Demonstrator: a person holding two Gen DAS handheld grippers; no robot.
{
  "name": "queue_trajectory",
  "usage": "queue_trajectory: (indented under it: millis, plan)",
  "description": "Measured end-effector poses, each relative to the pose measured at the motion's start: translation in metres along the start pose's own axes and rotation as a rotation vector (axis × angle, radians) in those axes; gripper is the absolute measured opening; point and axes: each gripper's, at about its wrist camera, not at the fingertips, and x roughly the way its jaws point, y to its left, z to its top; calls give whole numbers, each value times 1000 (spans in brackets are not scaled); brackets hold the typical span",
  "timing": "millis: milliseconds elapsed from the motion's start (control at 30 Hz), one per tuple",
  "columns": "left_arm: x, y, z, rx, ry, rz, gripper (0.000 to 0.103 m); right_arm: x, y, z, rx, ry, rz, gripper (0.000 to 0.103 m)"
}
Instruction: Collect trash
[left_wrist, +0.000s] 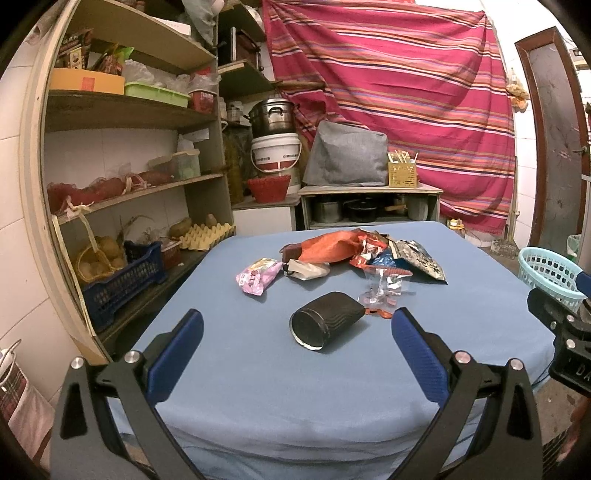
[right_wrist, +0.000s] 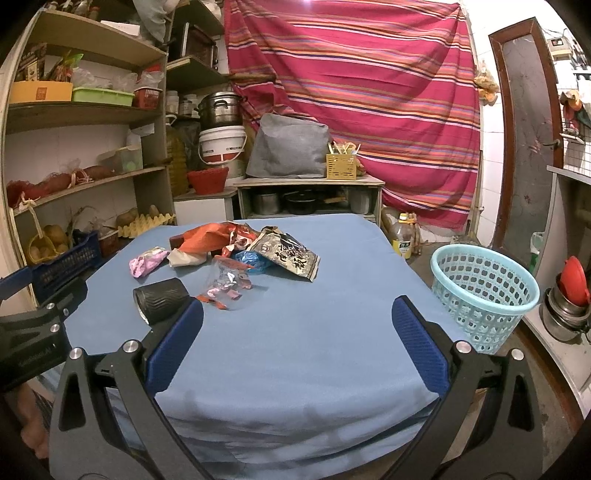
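Observation:
Trash lies on a blue-covered table (left_wrist: 258, 369): a black ribbed cup (left_wrist: 325, 323) on its side, a pink wrapper (left_wrist: 258, 275), an orange bag (left_wrist: 325, 249), a black printed bag (left_wrist: 421, 260) and clear wrappers (left_wrist: 384, 286). My left gripper (left_wrist: 297, 332) is open and empty, near the front edge, just short of the cup. My right gripper (right_wrist: 297, 328) is open and empty; the cup (right_wrist: 160, 299) lies just left of its left finger. The pink wrapper (right_wrist: 146, 262), black bag (right_wrist: 286, 256) and clear wrappers (right_wrist: 229, 282) lie beyond. A light blue basket (right_wrist: 484, 291) stands on the floor right of the table.
Shelves (left_wrist: 122, 192) with baskets and boxes stand to the left. A low cabinet with pots (left_wrist: 369, 206) and a striped cloth (left_wrist: 406, 92) are behind the table. An oil bottle (right_wrist: 402, 236) stands on the floor. Metal pots (right_wrist: 565, 306) sit at far right.

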Motion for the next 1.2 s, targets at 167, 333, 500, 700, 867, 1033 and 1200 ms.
queue_trajectory:
  millis: [167,333,500,700,867,1033,1200]
  plan:
    - [-1,1,0,1,1,0,99,1,0,0,-2,1,0,99]
    - [0,0,0,3,2,-1,99,0,0,-1,-2,1,0,99]
    - [0,2,0,2,7,-3,99,-1,0,-1,-4,2,-5,99]
    - [1,2,-1,2,12,-1,99,0,-1,-1,-5,8,-5,99]
    - [7,1,-2,1,24,-3,99,5,-2,-2,-7,15,-3,99]
    - [16,-1,-3,11,33,-4,99,14,-7,-4,0,19,-12,99]
    - [32,-1,2,35,45,-18,99,25,-12,-1,-39,11,-36,99]
